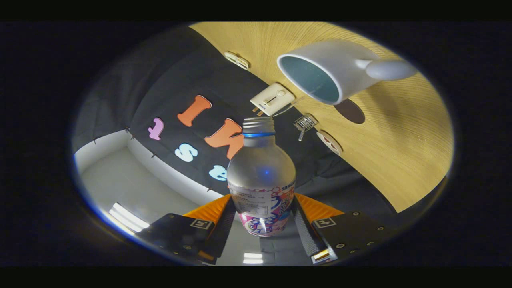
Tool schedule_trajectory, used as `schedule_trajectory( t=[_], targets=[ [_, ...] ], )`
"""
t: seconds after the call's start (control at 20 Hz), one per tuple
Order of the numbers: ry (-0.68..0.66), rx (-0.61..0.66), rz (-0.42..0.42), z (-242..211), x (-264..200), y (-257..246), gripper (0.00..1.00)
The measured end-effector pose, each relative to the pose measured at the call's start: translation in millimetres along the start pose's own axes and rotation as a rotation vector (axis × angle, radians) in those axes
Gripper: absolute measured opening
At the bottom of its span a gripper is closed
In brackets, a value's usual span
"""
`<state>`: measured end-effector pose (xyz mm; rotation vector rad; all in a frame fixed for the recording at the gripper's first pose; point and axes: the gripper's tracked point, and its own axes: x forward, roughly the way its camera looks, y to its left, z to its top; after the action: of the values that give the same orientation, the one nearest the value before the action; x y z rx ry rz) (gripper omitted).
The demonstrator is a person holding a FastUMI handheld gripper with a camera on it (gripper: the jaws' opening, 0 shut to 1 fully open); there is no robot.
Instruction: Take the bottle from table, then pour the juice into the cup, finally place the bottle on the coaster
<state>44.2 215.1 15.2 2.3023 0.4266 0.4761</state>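
My gripper point(262, 218) is shut on a clear plastic bottle point(261, 172) with a pink and white label, a blue neck ring and an uncapped threaded mouth. Both fingers press on its labelled body. The view is rolled far over, so the bottle is tipped with its mouth toward the white cup point(326, 70). The cup has a blue-green inside and a handle, and it stands on the wooden table point(400, 132) beyond the bottle's mouth, apart from it. A dark round coaster point(351, 111) lies on the table just beside the cup.
Several small items lie along the table's far edge by the black cloth wall: a white box-shaped device point(273, 99), a small wire piece point(305, 123), a round white disc point(329, 143) and a small white oval piece point(237, 60). White ceiling with strip lights point(128, 218) shows beside the fingers.
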Motion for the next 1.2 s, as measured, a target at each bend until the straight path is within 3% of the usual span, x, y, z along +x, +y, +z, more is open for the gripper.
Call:
schedule_trajectory(
  t=[0.25, 0.55, 1.2],
  targets=[
    [-0.006, -0.004, -0.013, 0.6, -0.9, -4.4, 0.76],
    [-0.049, -0.114, -0.059, 11.0, 2.9, -13.9, 0.76],
    [-0.048, -0.639, -0.308, 26.2, -3.9, -51.9, 0.76]
  ],
)
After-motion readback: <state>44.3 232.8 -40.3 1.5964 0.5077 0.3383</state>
